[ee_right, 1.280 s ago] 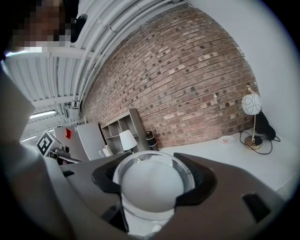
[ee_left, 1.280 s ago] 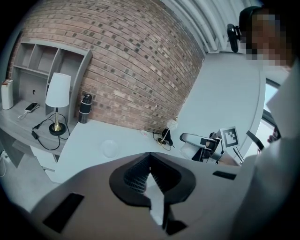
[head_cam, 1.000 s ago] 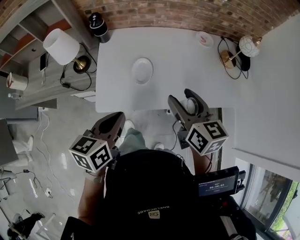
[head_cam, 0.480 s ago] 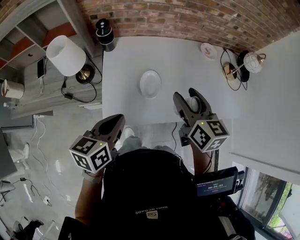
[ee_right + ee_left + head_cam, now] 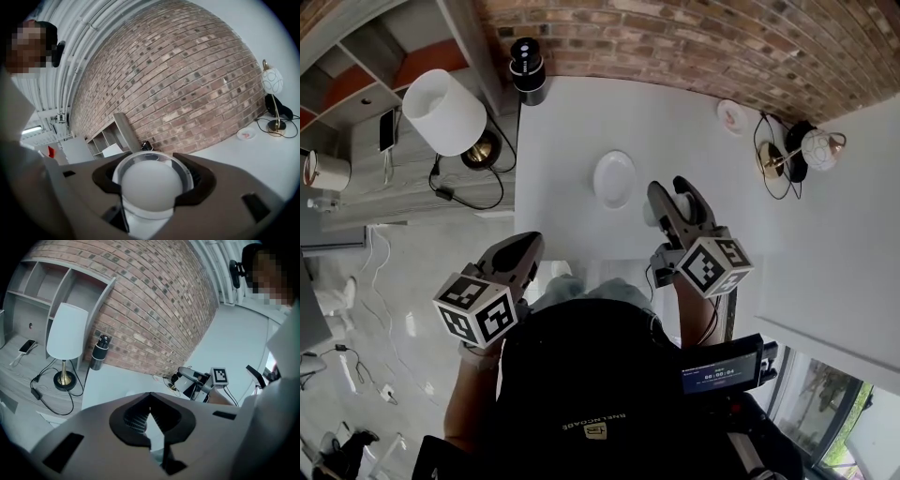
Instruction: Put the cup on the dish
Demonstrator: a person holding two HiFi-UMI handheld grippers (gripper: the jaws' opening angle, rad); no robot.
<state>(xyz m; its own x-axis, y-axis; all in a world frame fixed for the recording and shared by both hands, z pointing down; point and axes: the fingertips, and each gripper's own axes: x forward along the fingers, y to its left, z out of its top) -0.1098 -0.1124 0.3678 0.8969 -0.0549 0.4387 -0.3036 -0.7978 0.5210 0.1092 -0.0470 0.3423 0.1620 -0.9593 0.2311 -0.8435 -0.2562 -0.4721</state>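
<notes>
Cup (image 5: 151,188), white with a smooth, glossy, rounded wall, is sitting between the jaws of the right gripper (image 5: 671,189). The jaws have just been closing and are now pinching it on opposite sides of its body, their curved pads wrapping around the roundness. In the head view this gripper is hanging over the near part of the white table (image 5: 581,112), just beside the dish (image 5: 614,178) on its right. The dish is lying empty and flat. Whether the cup is touching the table cannot be told.

The cup is looking light and stiff, probably ceramic or hard plastic, so it is likely needing only a modest squeeze. The slick, bulging wall is looking like the risk: pads pressing above or below the widest part could be nudging it to slide out or tip. Gripping across the belly, as now, seems the safest hold. If it is ceramic, it and the dish may chip on a hard landing, so a gentle, level set-down in the dish's middle is looking wise.

The left gripper (image 5: 150,397) is idling off the table's near-left corner, jaws pressed together with nothing between them.
</notes>
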